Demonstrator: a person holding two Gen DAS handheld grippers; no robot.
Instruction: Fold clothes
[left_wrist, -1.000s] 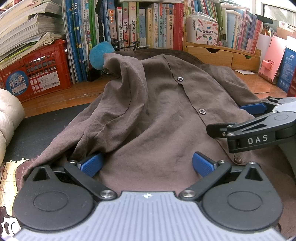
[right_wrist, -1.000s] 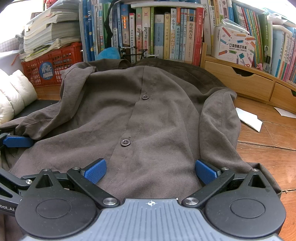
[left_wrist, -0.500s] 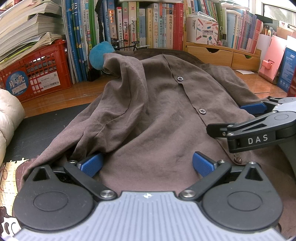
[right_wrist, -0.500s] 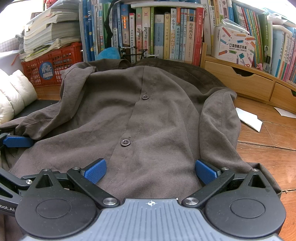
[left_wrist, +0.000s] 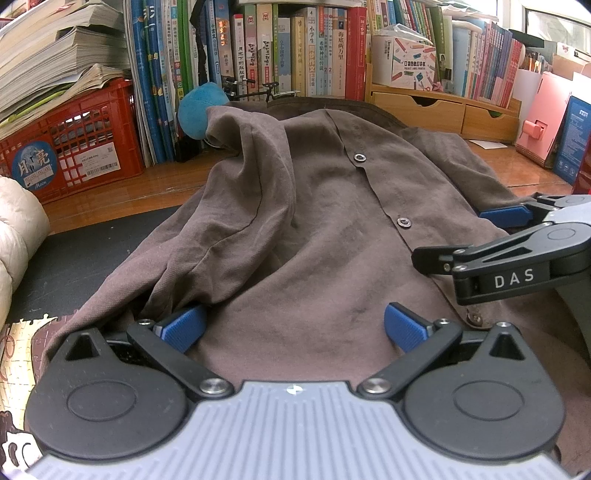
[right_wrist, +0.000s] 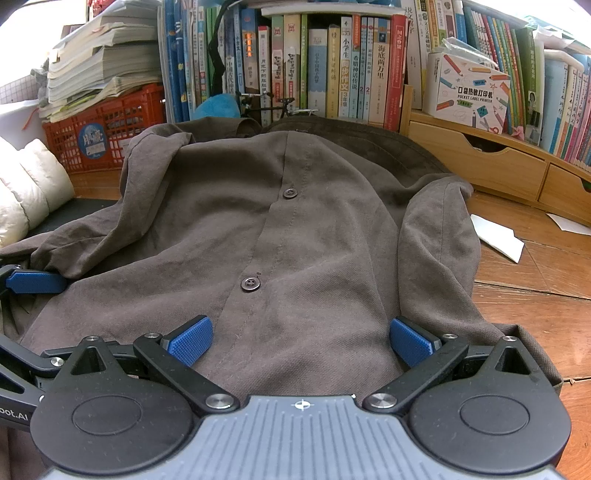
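A brown button-up shirt (left_wrist: 317, 229) lies spread front-up on the desk, collar toward the bookshelf; it also fills the right wrist view (right_wrist: 295, 236). My left gripper (left_wrist: 293, 326) is open, its blue pads wide apart over the shirt's near hem on the left side. My right gripper (right_wrist: 301, 339) is open over the hem on the right side, astride the button placket. The right gripper shows at the right edge of the left wrist view (left_wrist: 517, 240). A left gripper fingertip (right_wrist: 35, 282) shows at the left edge of the right wrist view.
A row of books (left_wrist: 280, 55) and a wooden drawer unit (right_wrist: 498, 166) stand behind the shirt. A red crate (left_wrist: 70, 151) under stacked papers is at back left, a white padded jacket (right_wrist: 26, 195) at left. Paper scraps (right_wrist: 496, 238) lie on the wooden desk at right.
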